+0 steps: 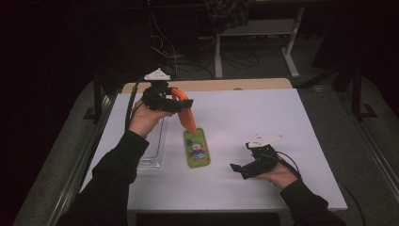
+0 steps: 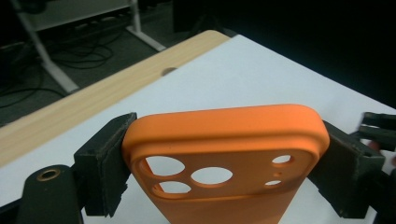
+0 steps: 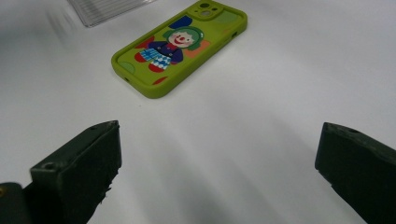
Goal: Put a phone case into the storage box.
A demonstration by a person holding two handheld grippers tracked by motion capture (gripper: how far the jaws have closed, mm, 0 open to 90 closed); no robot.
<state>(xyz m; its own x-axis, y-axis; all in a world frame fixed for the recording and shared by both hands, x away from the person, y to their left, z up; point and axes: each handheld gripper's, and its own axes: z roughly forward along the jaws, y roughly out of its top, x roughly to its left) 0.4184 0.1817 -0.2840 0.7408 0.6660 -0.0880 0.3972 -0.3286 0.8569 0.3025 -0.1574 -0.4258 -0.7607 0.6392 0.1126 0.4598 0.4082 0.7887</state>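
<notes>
An orange phone case (image 2: 224,154) is gripped across its width at the camera-cutout end by the left tool (image 1: 176,104), the two pads pressed against its long side edges. In the high view it is held raised and tilted, its lower end hanging just above the top end of the green phone case (image 1: 196,148), though whether the two touch cannot be told. The green phone case, printed with a clown figure, lies flat on the white surface (image 1: 263,117), and it is taken here as the landmark. A clear plastic tray (image 1: 154,141) lies just to the left of it, partly under the left forearm. The right tool (image 1: 238,169) is held low over the surface to the right of the green phone case, its jaws spread wide with nothing between them, pointed toward that case.

The orange case is judged to be light, thin-walled and somewhat flexible, with a matte, rubbery finish that should not slip readily between the pads. As an empty shell it would probably bow or twist if squeezed hard, so a moderate grip is called for. The best hold is judged to be on the opposite long edges, as now, clear of the camera openings, where the wall is weakest.
</notes>
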